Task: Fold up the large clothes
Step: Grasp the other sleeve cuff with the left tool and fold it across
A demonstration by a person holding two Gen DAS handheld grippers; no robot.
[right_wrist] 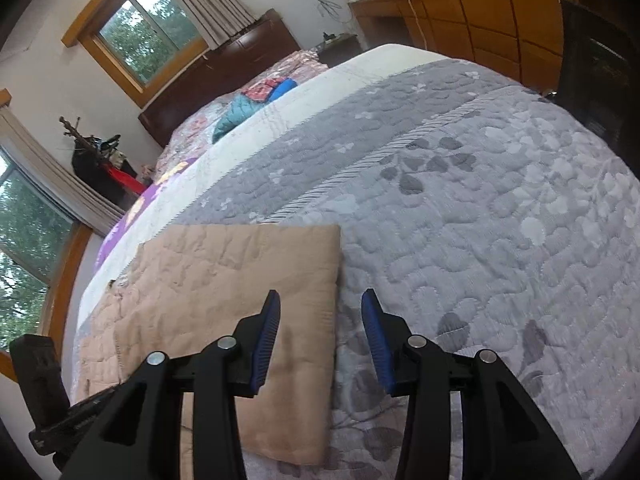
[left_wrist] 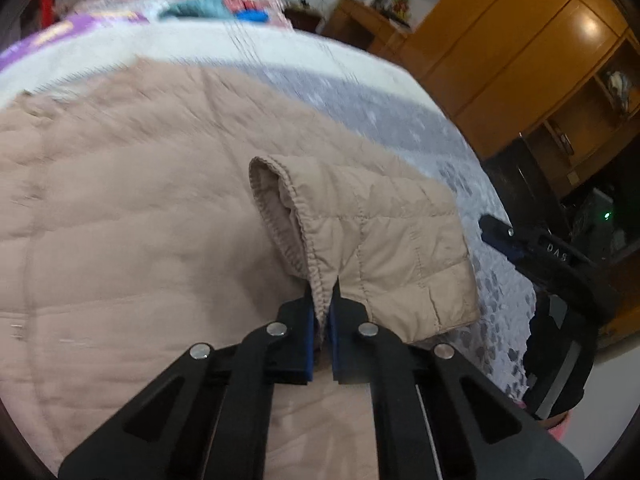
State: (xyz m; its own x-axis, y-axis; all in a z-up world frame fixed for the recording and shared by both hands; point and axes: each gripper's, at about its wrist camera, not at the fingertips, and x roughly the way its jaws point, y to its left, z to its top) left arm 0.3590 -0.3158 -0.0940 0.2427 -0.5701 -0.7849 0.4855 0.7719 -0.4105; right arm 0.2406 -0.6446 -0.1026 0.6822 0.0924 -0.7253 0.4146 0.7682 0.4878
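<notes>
Beige quilted cloth, a padded jacket (left_wrist: 120, 208), lay spread across the bed (right_wrist: 500, 220), back panel flat so a fold could be laid over it. At about five o'clock of that panel its sleeve (left_wrist: 368, 240) doubled back, the elasticated cuff standing open towards eleven o'clock. The left gripper (left_wrist: 322, 312) had its jaws pinched tight on the cuff's hem, nothing but thin fabric between the blue pads, probably to carry the sleeve inward over the body. The right gripper (right_wrist: 320, 340) hung above the jacket's straight right edge, jaws partly apart and empty, one finger over the cloth and the other over the grey coverlet, likely poised to take that edge as the second hold.
</notes>
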